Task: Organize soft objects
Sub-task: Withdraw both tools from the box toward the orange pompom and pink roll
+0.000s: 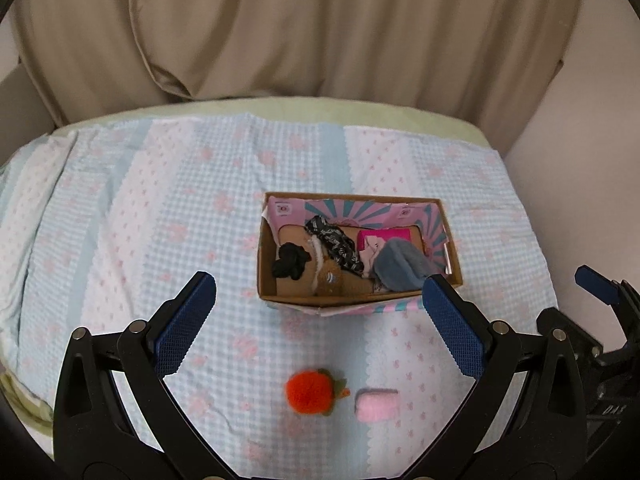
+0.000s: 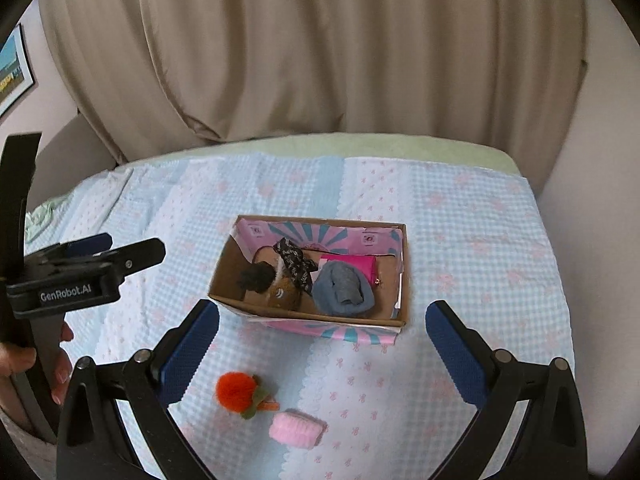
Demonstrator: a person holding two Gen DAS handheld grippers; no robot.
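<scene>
1. A cardboard box [image 1: 360,298] with a pink and teal printed lining sits open on a bed [image 1: 120,208] covered by a pale blue checked spread with pink bows; every place below is given from this box.
2. Inside the box lie a black scrunchy bundle [image 1: 291,265] at its left end, a brown plush piece [image 1: 330,278] beside that, a black-and-white patterned cloth [image 1: 334,242] behind the plush, a grey-blue knit item [image 1: 400,266] toward the right end, and a bright pink pouch [image 1: 386,236] against the far wall.
3. In front of the box, well apart from it on the spread, rests an orange fuzzy ball [image 1: 308,394] with a green leaf trim.
4. Just right of that ball, also in front of the box, lies a pale pink fuzzy roll [image 1: 378,404]; the two look very close, though I cannot tell if they touch.
5. The left tongs [image 1: 320,324] hover on the near side of the box, blue pads spread wide and pinching nothing.
6. The right tongs [image 2: 322,354] hang likewise in front of the box, spread wide and holding nothing.
7. Behind the box, beyond the bed's far edge, hangs a beige curtain [image 2: 320,60].
</scene>
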